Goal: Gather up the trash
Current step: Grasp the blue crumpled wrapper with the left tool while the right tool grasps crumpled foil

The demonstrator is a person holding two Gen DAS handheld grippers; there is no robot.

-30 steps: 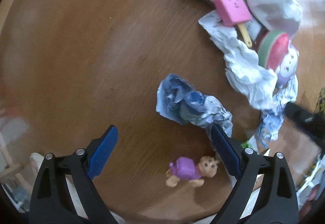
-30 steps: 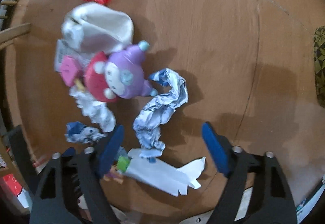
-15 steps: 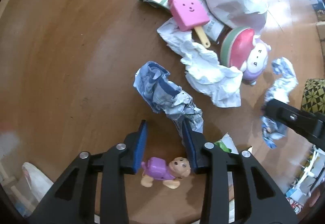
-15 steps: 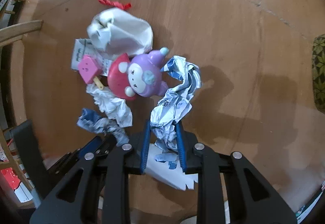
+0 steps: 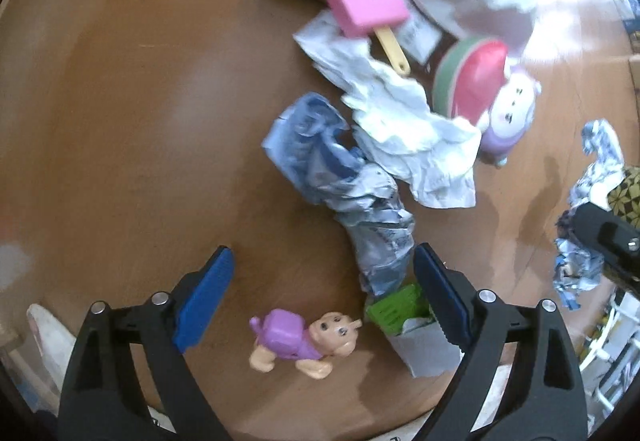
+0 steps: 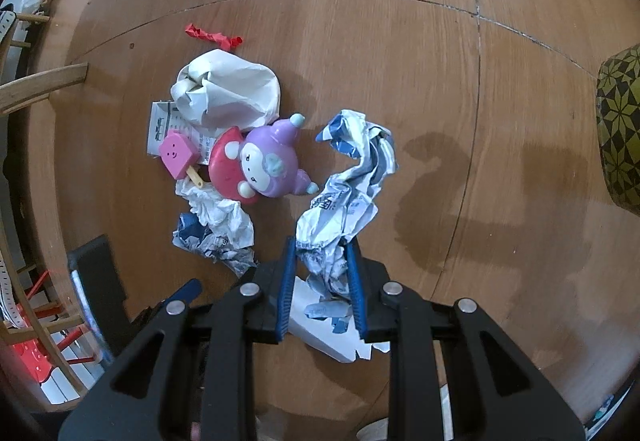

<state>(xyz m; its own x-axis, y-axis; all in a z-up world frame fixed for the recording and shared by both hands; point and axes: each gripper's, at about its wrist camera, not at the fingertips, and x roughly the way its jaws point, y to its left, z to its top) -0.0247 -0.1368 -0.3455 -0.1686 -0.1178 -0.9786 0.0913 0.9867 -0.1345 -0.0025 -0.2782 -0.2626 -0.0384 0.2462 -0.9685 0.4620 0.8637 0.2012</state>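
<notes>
Here our right gripper (image 6: 321,268) is clamped on the long wad (image 6: 347,185), a crumpled blue-and-white wrapper whose lower end sits pinched between the blue pads (image 6: 286,285) while the rest trails toward twelve o'clock over the table (image 6: 400,61). Under the pads lies a flat white carton (image 6: 324,333).

At nine o'clock from the wad stands the purple doll (image 6: 262,165). Past it are the pink popsicle (image 6: 177,154), a white bag (image 6: 228,93) and, at eleven o'clock, a red scrap (image 6: 212,35). Two more wads lie at eight o'clock: a white tissue (image 6: 218,207) and a blue wrapper (image 6: 204,241).

Our left gripper (image 5: 324,301) hangs with its jaws spread wide, gripping nothing. The blue wrapper (image 5: 340,181) lies at twelve o'clock from it, its tail just beside the right pad (image 5: 440,301). Between the pads, lower down, lies a toy dog (image 5: 304,337), with a green piece (image 5: 394,309) at its three o'clock.
</notes>
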